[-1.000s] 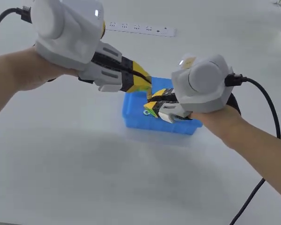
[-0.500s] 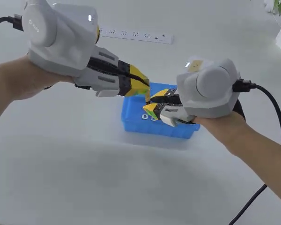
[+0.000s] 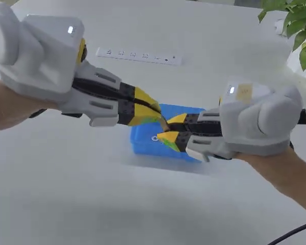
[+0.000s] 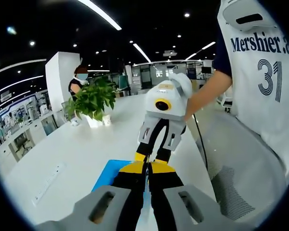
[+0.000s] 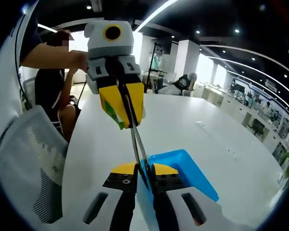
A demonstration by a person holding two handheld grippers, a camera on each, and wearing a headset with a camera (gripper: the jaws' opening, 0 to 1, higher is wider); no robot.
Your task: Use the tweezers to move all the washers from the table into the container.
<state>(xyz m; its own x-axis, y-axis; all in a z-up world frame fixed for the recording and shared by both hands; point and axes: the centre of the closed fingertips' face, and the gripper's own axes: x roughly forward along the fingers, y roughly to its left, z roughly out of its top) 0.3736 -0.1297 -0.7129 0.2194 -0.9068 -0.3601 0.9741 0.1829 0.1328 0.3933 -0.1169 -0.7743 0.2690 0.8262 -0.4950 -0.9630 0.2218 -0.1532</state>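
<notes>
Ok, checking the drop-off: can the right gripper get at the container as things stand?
Probably yes: the right gripper hangs right over the open container, nothing between them, though the tweezers link it to the left gripper.

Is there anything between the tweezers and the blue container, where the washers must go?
Nothing visible. The tweezers, gripped by the left gripper and the right gripper, hang over the open blue container, with no lid or object between.
</notes>
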